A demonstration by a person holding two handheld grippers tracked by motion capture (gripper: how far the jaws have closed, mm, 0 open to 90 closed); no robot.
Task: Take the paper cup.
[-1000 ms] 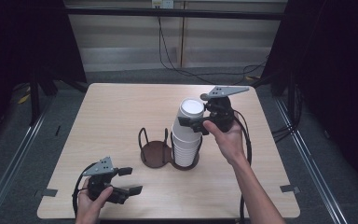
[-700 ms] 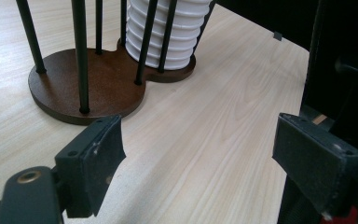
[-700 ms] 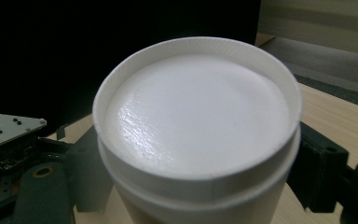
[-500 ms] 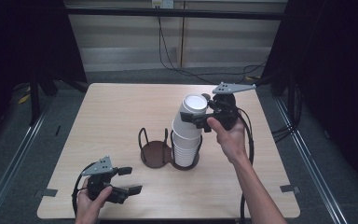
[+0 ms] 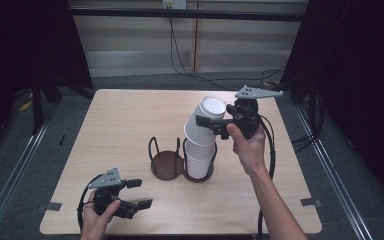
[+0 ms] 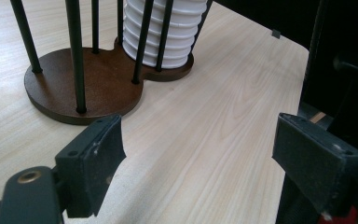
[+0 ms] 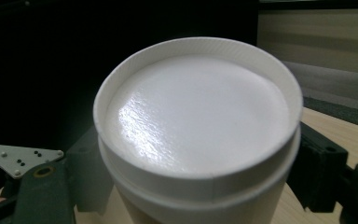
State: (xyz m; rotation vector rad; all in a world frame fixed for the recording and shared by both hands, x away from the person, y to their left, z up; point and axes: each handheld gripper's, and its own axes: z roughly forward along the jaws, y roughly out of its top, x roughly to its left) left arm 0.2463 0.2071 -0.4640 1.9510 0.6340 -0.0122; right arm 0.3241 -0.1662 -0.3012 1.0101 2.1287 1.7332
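Observation:
A stack of upturned white paper cups (image 5: 199,161) stands in one ring of a dark wire cup holder (image 5: 166,165) at the table's middle. My right gripper (image 5: 209,124) is shut on the top white cup (image 5: 212,106) and holds it tilted just above the stack. In the right gripper view the cup's base (image 7: 196,112) faces the camera, with a pad (image 7: 317,168) pressed on each side. My left gripper (image 5: 139,194) lies near the table's front left, open with nothing between its jaws. In its own view the left gripper (image 6: 198,154) points toward the holder (image 6: 74,88) and stack (image 6: 161,32).
The wooden table (image 5: 120,125) has bare room left of and behind the holder. The holder's second ring (image 5: 164,150) holds no cups. Black cables (image 5: 267,150) trail from the right gripper past the table's right side. Dark floor surrounds the table.
The right gripper has raised the top cup a little and tilted it over the stack. The left gripper has stayed where it was.

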